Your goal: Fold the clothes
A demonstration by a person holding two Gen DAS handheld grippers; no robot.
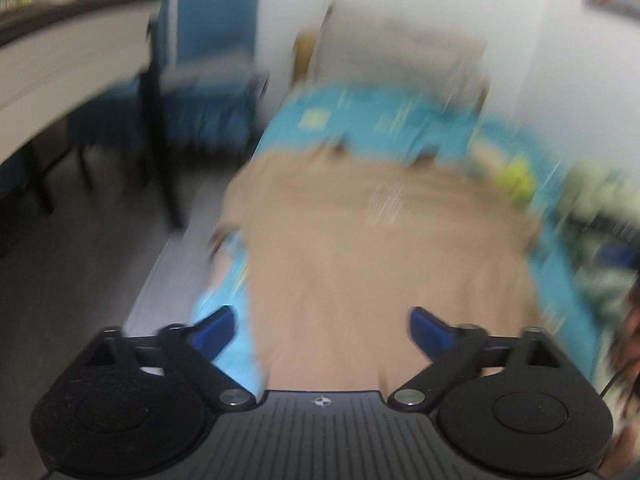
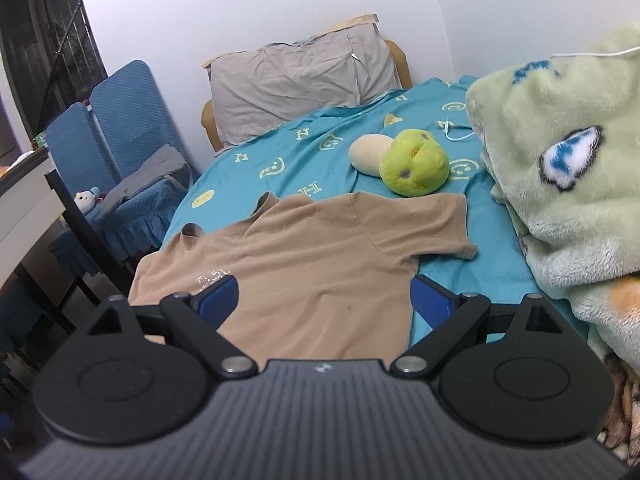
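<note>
Both hand-held grippers, left (image 1: 322,330) and right (image 2: 324,298), spread wide and empty above tan T-shirt (image 2: 304,260); shirt flat on teal bedsheet (image 2: 320,148); green plush toy (image 2: 412,162) beyond.

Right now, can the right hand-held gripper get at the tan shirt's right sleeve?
Probably yes. The right hand-held gripper is open above the tan shirt, and the sleeve lies flat, uncovered; the green plush toy sits just beyond it.

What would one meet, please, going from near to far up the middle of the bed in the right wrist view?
Tan short-sleeved T-shirt → round green plush toy → crumpled grey pillow against the white wall.
</note>
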